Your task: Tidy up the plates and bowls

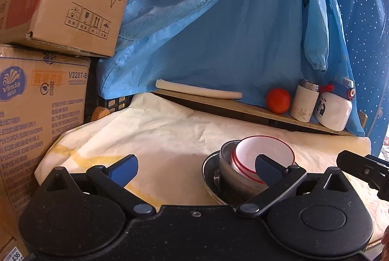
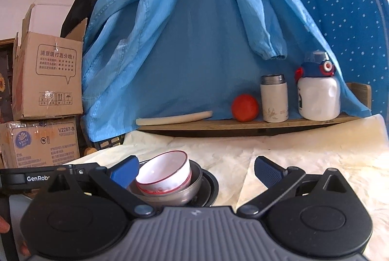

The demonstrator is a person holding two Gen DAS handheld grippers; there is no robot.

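Cream cloth covers the desk [image 2: 304,158], wrinkled, mostly bare. Left tool [image 1: 195,167] nearest in its view, blue pads spread wide, nothing between them; its right pad overlaps the stack in the picture, contact can't be confirmed. Right tool [image 2: 195,169] likewise spread and empty, stack just past its left pad. Stack sits near the front edge of the desk: white bowl [image 2: 165,171] with red rim, tilted, nested in a steel bowl [image 2: 187,190], both on a dark plate [image 2: 211,184]. Looks like stacking is basically done, both tools hovering beside it. Judgement: next move is either straightening the tilted white bowl so it seats flat, or backing off; needs a light grip on the rim, since the bowl could slip on steel. Further back, along the far edge, a wooden shelf [image 2: 243,126] carries a rolling pin [image 2: 173,118], orange [image 2: 244,107], thermos [image 2: 273,98] and a white bottle [image 2: 318,95]. Blue jacket [image 2: 194,30] hangs behind; cardboard boxes [image 2: 46,76] stacked off the left edge.
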